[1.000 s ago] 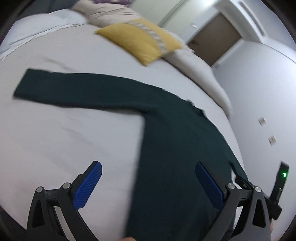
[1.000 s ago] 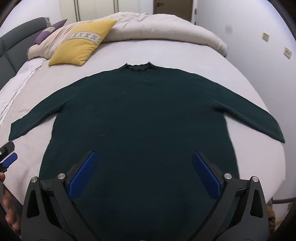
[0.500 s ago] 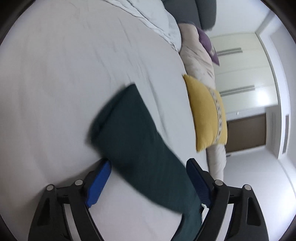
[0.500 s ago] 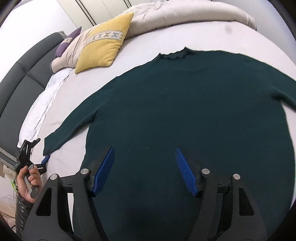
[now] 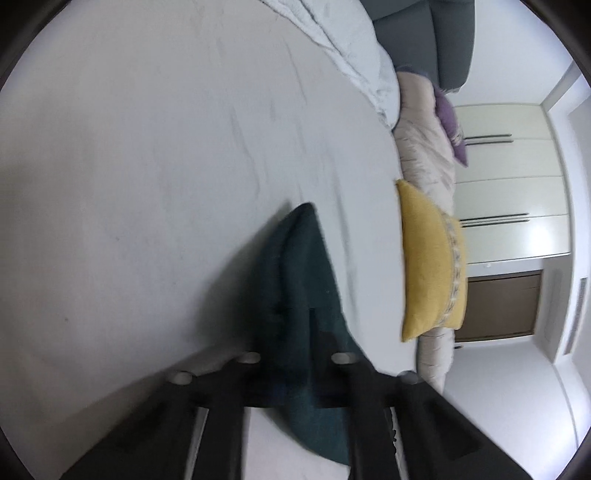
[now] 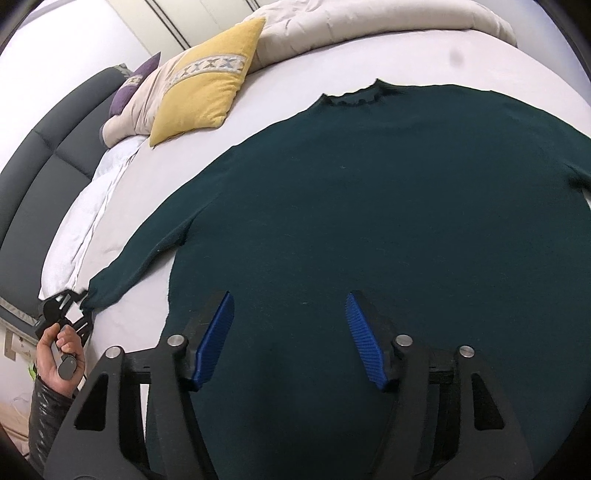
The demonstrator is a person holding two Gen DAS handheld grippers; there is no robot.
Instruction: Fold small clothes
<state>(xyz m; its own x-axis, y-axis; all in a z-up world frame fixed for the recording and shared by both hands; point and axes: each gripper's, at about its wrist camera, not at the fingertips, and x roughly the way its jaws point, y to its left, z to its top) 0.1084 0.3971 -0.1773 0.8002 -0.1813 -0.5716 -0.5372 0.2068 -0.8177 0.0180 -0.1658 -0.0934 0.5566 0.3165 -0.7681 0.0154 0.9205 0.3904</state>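
Observation:
A dark green sweater (image 6: 369, 221) lies flat on the white bed (image 5: 147, 184), neck away from me and sleeves spread. My left gripper (image 5: 295, 332) is shut on the cuff of its left sleeve (image 5: 295, 266); in the right wrist view that left gripper (image 6: 79, 301) sits at the cuff, held by a person's hand (image 6: 59, 350). My right gripper (image 6: 290, 332) hangs low over the sweater's lower body near the left side seam. Its jaws are closing, about half apart. Fabric lies under them, and the blue pads (image 6: 216, 339) are not seen pressing on it.
A yellow pillow (image 6: 207, 92) and a purple pillow (image 6: 136, 85) lean on a bunched beige duvet (image 6: 369, 18) at the far side. A dark padded headboard (image 6: 48, 155) runs along the left. White wardrobe doors (image 5: 509, 184) stand behind the bed.
My left gripper swung out to the sleeve end, rolled over, and closed on the cuff. My right gripper sank closer to the sweater and its jaws narrowed.

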